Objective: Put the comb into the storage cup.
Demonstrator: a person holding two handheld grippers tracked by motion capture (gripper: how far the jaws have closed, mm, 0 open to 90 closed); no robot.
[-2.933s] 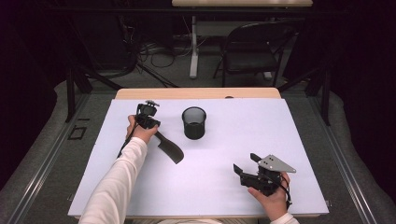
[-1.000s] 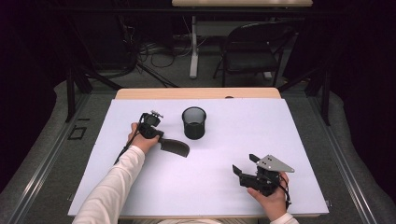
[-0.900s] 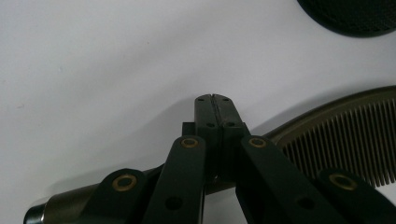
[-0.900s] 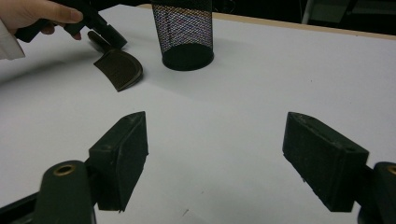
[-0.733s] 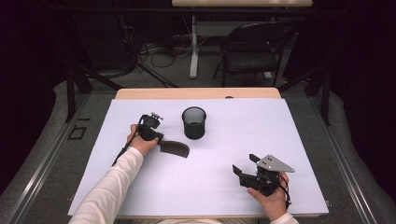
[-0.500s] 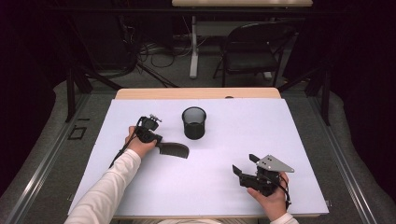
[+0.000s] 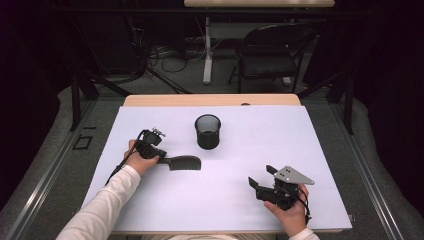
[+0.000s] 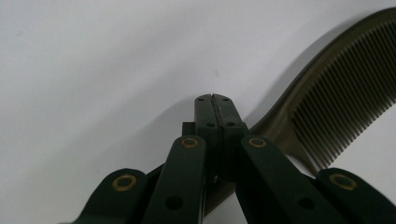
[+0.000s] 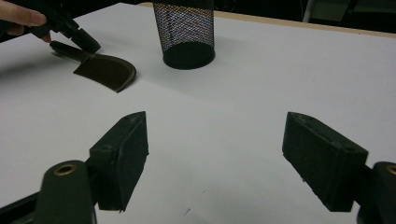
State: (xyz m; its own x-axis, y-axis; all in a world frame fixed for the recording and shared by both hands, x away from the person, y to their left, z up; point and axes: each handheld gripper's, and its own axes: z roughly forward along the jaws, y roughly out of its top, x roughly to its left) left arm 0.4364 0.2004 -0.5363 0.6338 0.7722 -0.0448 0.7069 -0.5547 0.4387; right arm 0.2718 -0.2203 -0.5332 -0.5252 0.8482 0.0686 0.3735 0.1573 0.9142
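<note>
With the left tongs point(image 7: 161, 159) clamped on the comb point(image 7: 184, 162) handle, the comb lying on the desk point(image 7: 300, 150) at 7 o'clock of the cup point(image 7: 207, 131), lift it level before tipping it in, the right tongs point(image 7: 264, 181) idle, wide open, empty.

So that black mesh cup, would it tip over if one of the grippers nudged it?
Probably, near its top: the mesh cup is taller than wide. Its see-through wire wall suggests it's light, so a low push would likely slide it on the smooth white table.
</note>
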